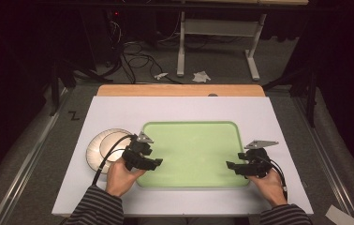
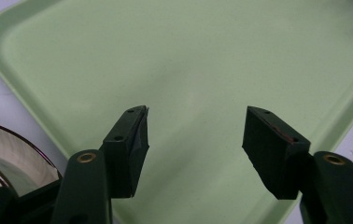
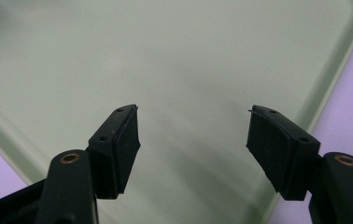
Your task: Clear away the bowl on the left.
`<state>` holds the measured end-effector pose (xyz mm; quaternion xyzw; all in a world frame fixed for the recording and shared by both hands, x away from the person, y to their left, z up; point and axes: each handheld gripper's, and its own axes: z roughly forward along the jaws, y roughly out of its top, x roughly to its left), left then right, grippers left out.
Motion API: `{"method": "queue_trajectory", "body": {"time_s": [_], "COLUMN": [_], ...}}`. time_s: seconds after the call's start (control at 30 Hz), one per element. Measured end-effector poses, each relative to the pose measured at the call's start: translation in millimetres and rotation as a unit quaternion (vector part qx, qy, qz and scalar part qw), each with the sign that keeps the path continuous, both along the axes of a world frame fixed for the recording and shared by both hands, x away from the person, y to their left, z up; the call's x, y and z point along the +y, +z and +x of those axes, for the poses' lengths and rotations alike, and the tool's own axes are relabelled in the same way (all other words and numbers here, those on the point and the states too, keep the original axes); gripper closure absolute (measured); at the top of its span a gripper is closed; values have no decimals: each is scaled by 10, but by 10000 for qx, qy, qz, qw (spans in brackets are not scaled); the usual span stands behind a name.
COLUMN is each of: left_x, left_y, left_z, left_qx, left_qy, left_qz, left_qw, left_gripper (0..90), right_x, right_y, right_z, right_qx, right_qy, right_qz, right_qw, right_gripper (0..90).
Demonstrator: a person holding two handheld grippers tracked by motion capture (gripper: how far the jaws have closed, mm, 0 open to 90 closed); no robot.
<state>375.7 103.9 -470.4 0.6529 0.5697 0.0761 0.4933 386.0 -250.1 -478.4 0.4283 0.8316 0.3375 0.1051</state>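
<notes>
so both grippers hover over the near end of the green tray [image 1: 191,152], jaws apart, nothing in them; the white plates [image 1: 101,149] sit just left of the left gripper [image 1: 154,162], well apart from the right gripper [image 1: 232,166]; plate count is hard to make out, partly covered.

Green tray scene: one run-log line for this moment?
left gripper: open, empty, over green tray left edge | right gripper: open, empty, over tray right edge | white plates: stacked left of tray, untouched

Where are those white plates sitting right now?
In the high view, the white plates sit stacked on the table's left side, just left of the green tray, beside the left gripper.
</notes>
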Motion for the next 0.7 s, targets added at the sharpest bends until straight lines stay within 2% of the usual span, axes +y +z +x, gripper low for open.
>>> {"method": "queue_trajectory", "body": {"time_s": [0.27,0.7], "left_x": [27,56], "left_y": [23,38], "left_z": [4,11], "left_qx": [-36,-91], "left_qy": [30,144], "left_qz": [-149,-190], "left_qw": [9999,9997], "left_gripper": [391,375], "right_x": [5,8], "right_y": [-6,-11], "right_z": [1,4], "right_qx": [52,62], "right_qy": [22,25], "right_qz": [-38,-117], "right_qw": [10000,9999], "right_gripper": [373,351]}}
